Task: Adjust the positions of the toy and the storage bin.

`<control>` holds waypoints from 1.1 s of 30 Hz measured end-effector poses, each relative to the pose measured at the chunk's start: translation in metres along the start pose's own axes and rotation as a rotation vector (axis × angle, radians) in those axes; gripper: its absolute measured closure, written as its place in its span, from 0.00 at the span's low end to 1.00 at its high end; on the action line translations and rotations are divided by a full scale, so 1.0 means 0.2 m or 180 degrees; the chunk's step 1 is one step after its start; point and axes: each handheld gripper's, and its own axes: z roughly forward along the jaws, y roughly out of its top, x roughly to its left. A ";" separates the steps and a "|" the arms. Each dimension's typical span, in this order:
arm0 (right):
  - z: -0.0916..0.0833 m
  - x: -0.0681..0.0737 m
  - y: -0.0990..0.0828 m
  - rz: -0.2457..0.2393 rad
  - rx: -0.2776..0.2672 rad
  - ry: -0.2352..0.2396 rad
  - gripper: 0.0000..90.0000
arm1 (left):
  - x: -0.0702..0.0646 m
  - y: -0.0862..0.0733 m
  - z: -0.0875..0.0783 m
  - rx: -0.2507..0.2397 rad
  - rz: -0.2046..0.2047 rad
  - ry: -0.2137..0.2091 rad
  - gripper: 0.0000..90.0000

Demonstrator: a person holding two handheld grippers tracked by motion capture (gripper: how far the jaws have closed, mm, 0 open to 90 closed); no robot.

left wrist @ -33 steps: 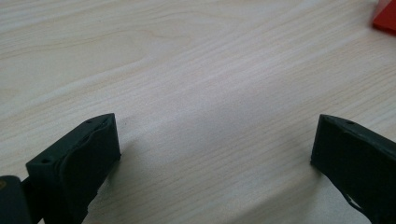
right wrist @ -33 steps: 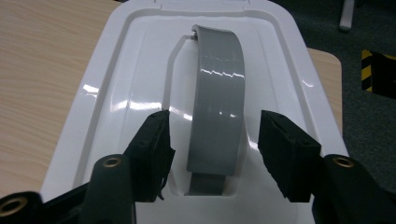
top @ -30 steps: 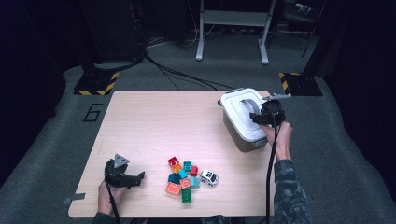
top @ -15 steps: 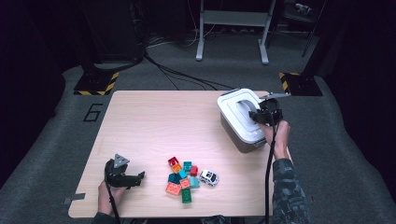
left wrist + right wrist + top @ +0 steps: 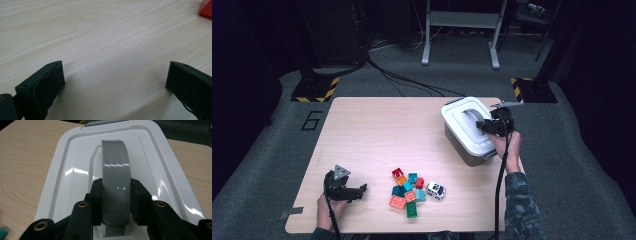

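The right gripper has just clamped the one box's grey handle; left gripper gapes, one toy car nearby.

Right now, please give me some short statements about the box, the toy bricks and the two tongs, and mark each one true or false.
1. The right tongs are shut on the grey handle of the white lid. True.
2. The left tongs hold a red brick. False: their jaws stand open over the bare table.
3. The toy bricks lie inside the box. False: they lie in a pile on the table, near its front edge.
4. A small white toy car stands beside the bricks. True.
5. The lid is off the box. False: it sits on the box.
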 end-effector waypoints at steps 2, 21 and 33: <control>0.00 0.00 -0.01 0.0043 -0.0003 0.0049 0.75 | 0.00 0.00 0.00 -0.0001 0.0000 0.0002 0.02; -0.01 0.12 -0.03 0.0012 0.0014 0.0470 0.75 | 0.00 0.00 0.00 -0.0003 0.0021 0.0009 0.02; 0.01 0.24 -0.05 -0.0166 0.0024 0.0643 0.75 | 0.00 0.00 0.00 -0.0002 0.0004 0.0008 0.02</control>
